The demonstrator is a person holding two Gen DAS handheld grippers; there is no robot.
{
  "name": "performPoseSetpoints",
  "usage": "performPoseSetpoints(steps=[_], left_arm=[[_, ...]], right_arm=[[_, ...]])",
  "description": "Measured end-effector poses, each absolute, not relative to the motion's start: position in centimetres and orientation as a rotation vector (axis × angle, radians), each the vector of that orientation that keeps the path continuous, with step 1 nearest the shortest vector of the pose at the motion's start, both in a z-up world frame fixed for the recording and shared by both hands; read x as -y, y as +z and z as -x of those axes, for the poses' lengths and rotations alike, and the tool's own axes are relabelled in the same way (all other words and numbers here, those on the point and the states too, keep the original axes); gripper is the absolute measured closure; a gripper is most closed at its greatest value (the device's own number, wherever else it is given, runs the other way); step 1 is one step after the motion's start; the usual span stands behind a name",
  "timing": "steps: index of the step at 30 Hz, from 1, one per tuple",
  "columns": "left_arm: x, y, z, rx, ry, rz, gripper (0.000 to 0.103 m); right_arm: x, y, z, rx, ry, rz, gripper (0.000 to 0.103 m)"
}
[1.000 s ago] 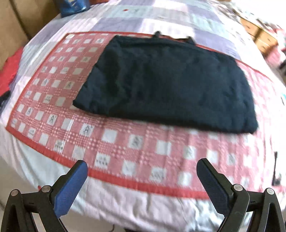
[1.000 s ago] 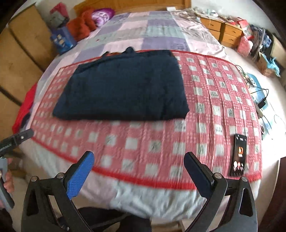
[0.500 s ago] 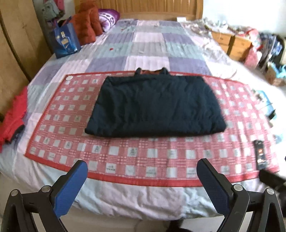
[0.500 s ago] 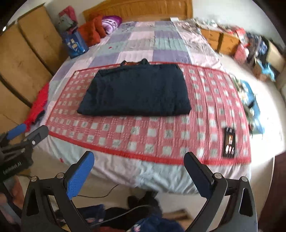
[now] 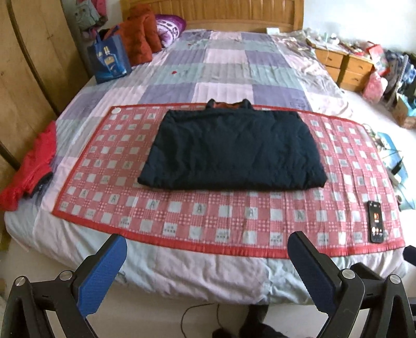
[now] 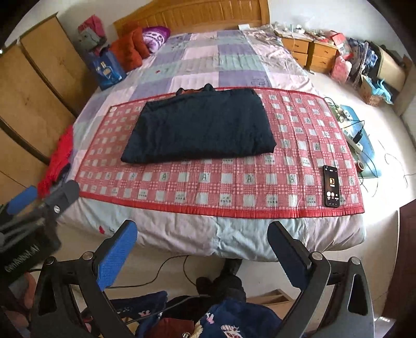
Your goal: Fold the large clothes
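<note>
In the left wrist view, the left gripper (image 5: 205,262) is held spread and empty off the foot of the bed (image 5: 197,270); the dark garment (image 5: 231,150) is laid folded on the red checked mat (image 5: 197,210), well apart

In the right wrist view, the right gripper (image 6: 202,249) is likewise spread, the garment (image 6: 200,127) lying left of a phone (image 6: 331,185)

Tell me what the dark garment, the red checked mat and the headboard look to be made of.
Garment: looks like padded, matte navy fabric, given its puffy thickness and faint quilting creases; fibre cannot be told. Mat: seemingly woven textile with a printed or woven red-and-white check and a red bound edge. Headboard: apparently varnished wood, orange-brown with vertical slats and a slight sheen.
</note>
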State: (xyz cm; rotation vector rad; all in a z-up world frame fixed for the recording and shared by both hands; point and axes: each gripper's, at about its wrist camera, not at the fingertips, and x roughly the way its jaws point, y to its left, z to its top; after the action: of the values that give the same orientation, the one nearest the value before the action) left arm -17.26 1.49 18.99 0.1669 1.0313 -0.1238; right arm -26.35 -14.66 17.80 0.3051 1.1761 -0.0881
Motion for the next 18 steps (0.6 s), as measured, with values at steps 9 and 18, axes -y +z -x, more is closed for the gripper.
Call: performPoseSetpoints(steps=[9, 18], left_arm=[[-0.7, 19.1, 17.2, -1.032, -0.142, -0.167, 0.001], [-0.5, 18.8, 16.2, -1.053, -0.149, -0.159, 0.001]], right_arm=[[14.5, 18.1, 26.6, -1.173, -0.09, -0.294, 0.001], [14.5, 18.1, 25.5, -1.178, -0.101, -0.284, 0.001]])
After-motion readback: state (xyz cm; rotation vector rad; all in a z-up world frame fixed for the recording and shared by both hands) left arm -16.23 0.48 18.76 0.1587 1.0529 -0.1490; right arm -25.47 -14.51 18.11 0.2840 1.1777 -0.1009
